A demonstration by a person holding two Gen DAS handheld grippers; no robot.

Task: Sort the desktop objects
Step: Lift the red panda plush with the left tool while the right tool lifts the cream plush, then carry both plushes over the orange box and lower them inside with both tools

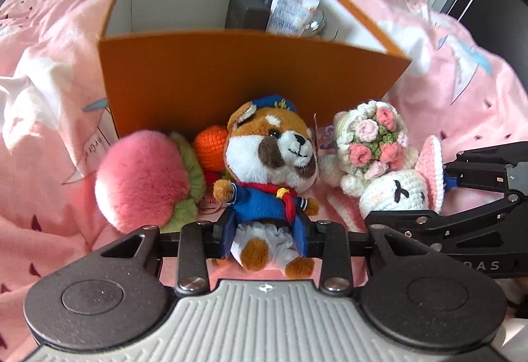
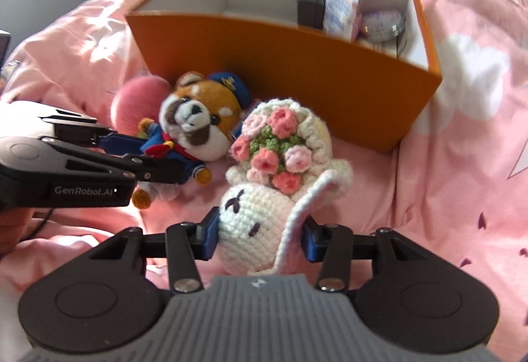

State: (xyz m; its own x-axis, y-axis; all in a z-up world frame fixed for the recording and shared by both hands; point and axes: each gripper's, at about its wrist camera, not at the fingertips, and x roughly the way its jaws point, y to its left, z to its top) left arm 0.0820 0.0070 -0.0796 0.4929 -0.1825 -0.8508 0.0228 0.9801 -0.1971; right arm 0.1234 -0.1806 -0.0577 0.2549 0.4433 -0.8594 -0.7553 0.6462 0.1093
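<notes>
Both soft, light toys squash easily: left gripper (image 1: 269,238) clamps the sailor-suited plush dog's (image 1: 270,160) waist, right gripper (image 2: 260,233) the white crocheted bunny's (image 2: 250,220) head.

Matt orange cardboard box (image 1: 244,81), fluffy plush dog (image 1: 274,160), crocheted yarn rabbit (image 2: 264,197), soft pink cloth (image 1: 43,147)

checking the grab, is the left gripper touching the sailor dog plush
Touching: in the left wrist view, the left gripper has both blue pads pressed against the sailor dog plush at its waist.
</notes>
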